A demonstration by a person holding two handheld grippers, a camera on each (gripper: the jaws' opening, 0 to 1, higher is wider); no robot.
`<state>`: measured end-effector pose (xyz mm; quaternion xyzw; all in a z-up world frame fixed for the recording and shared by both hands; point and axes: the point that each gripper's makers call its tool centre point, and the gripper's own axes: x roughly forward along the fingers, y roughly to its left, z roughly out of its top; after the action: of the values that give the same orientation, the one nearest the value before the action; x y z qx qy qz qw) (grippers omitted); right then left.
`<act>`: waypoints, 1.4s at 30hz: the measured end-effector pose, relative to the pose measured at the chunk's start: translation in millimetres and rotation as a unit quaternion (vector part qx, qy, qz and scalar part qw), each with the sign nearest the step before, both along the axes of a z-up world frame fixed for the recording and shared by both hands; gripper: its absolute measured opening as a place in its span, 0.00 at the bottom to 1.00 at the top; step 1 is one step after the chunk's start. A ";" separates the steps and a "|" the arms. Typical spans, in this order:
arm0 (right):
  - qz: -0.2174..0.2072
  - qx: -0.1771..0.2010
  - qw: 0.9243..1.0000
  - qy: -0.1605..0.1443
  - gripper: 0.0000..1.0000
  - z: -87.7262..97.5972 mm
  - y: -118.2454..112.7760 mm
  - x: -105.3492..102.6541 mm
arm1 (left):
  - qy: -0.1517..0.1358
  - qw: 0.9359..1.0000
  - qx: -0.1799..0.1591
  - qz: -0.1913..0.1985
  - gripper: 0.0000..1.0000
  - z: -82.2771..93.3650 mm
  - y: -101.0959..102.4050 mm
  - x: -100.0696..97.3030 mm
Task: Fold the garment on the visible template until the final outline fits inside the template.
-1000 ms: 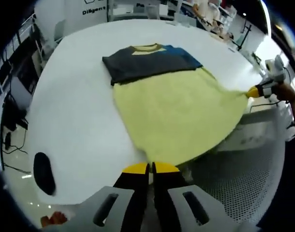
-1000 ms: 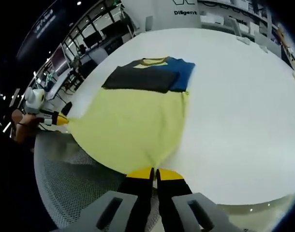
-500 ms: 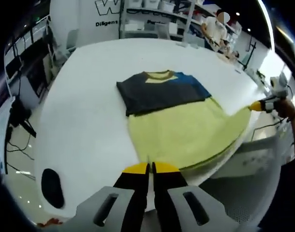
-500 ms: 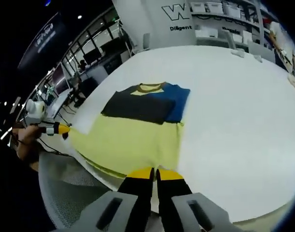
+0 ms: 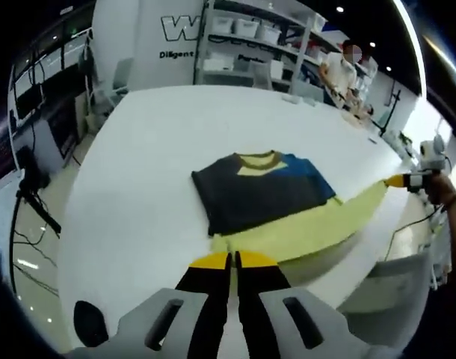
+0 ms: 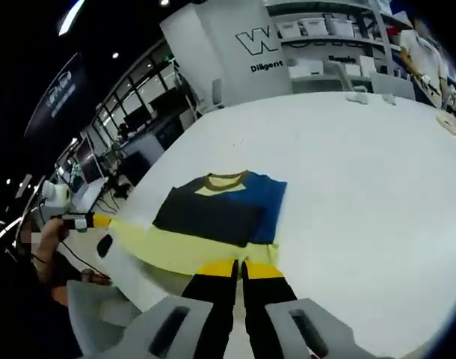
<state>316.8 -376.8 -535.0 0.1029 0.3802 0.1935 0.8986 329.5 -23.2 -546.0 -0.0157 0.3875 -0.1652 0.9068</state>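
A shirt (image 5: pixel 269 202) lies on a big white tabletop (image 5: pixel 138 149). The top part of the shirt is dark gray and blue, with a yellow collar. The bottom part is light yellow.

In the left gripper view, the left gripper (image 5: pixel 233 259) comes up from the bottom. Its jaws are pressed tight together with the yellow bottom edge of the shirt right at their tips, so they look to be pinching it. The yellow cloth stretches off to the right, to the right gripper (image 5: pixel 396 180), which holds the other corner near the tabletop's edge. A hand (image 5: pixel 437 187) holds that gripper.

In the right gripper view, the right gripper (image 6: pixel 239 268) also has its jaws squeezed shut on the yellow edge of the shirt (image 6: pixel 213 221). The yellow cloth runs left to the left gripper (image 6: pixel 101 220). The dark part of the shirt lies flat on the tabletop (image 6: pixel 362 187), just past the jaws.

Shelves (image 5: pixel 250 45) stand behind the tabletop.
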 end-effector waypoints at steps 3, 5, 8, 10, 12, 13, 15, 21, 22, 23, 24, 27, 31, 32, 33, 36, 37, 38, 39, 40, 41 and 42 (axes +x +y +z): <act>-0.008 0.005 1.000 -0.008 0.00 5.0 -0.2 14.8 | -0.010 1.000 -0.002 0.004 0.00 6.1 0.0 15.7; -0.011 0.008 1.000 -0.014 0.00 8.5 0.2 24.8 | -0.015 1.000 -0.003 0.008 0.00 8.5 0.5 24.8; -0.014 0.011 1.000 -0.022 0.00 12.9 1.9 39.5 | -0.022 1.000 -0.007 0.016 0.00 12.4 1.6 40.6; -0.018 0.012 0.999 -0.027 0.00 15.1 1.3 49.3 | -0.028 0.999 -0.009 0.017 0.00 15.4 0.9 49.0; -0.024 0.014 0.999 -0.032 0.00 18.2 0.5 59.0 | -0.036 0.999 -0.010 0.020 0.00 20.7 -0.5 62.5; -0.025 0.013 0.999 -0.035 0.00 19.3 0.4 63.1 | -0.040 0.999 -0.006 0.017 0.00 22.1 -1.9 68.6; -0.030 0.015 0.999 -0.039 0.00 21.6 0.1 71.4 | -0.045 0.999 0.001 0.013 0.00 23.0 -3.4 79.4; -0.044 0.022 0.997 -0.053 0.00 27.5 0.5 99.4 | -0.050 0.999 -0.002 0.017 0.00 24.6 -4.7 109.2; -0.047 0.020 0.997 -0.054 0.00 27.6 -0.1 103.3 | -0.051 0.999 -0.001 0.019 0.00 23.4 -4.1 113.0; -0.049 0.020 0.997 -0.055 0.00 27.3 -0.4 107.5 | -0.050 0.999 0.001 0.023 0.00 21.4 -2.5 117.3; -0.050 0.018 0.997 -0.057 0.00 26.7 -0.5 113.5 | -0.049 0.998 0.001 0.030 0.00 19.2 -0.3 122.4; -0.053 0.024 0.997 -0.059 0.00 24.9 0.4 126.9 | -0.046 0.998 -0.004 0.042 0.00 13.7 2.7 134.2; -0.061 0.029 0.996 -0.053 0.00 13.2 -0.2 146.0 | -0.043 0.998 -0.002 0.052 0.00 4.0 5.6 147.8; -0.063 0.030 0.996 -0.054 0.00 8.6 -0.9 151.7 | -0.040 0.998 0.001 0.054 0.00 0.2 6.4 150.5; -0.067 0.031 0.996 -0.051 0.00 4.3 -1.5 155.2 | -0.039 0.998 0.003 0.056 0.00 -5.9 7.0 156.9; -0.076 0.029 0.996 -0.035 0.00 -12.2 -3.6 164.8 | -0.026 0.998 0.004 0.054 0.00 -22.3 4.7 168.8; -0.078 0.030 0.996 -0.030 0.00 -18.8 -3.8 169.4 | -0.020 0.998 0.008 0.055 0.00 -29.0 4.9 171.9; -0.083 0.032 0.996 -0.026 0.00 -22.9 -4.1 172.3 | -0.014 0.998 0.011 0.056 0.00 -35.7 5.0 175.0; -0.082 0.031 0.996 -0.027 0.00 -27.5 -3.3 176.9 | -0.012 0.998 0.012 0.056 0.00 -39.9 4.6 177.6; -0.083 0.031 0.996 -0.028 0.00 -30.5 -3.1 179.8 | -0.012 0.998 0.013 0.058 0.00 -43.9 4.9 180.6; -0.086 0.031 0.996 -0.025 0.00 -34.1 -3.5 182.9 | -0.007 0.998 0.014 0.060 0.00 -50.5 6.1 184.9; -0.087 0.026 0.996 -0.022 0.00 -39.4 -3.3 185.8 | -0.003 0.998 0.014 0.061 0.00 -55.2 6.2 186.8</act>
<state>502.7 -380.1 -574.4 0.1548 0.3448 0.1271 0.9171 516.3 -17.0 -601.1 -0.0256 0.3852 -0.1040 0.9166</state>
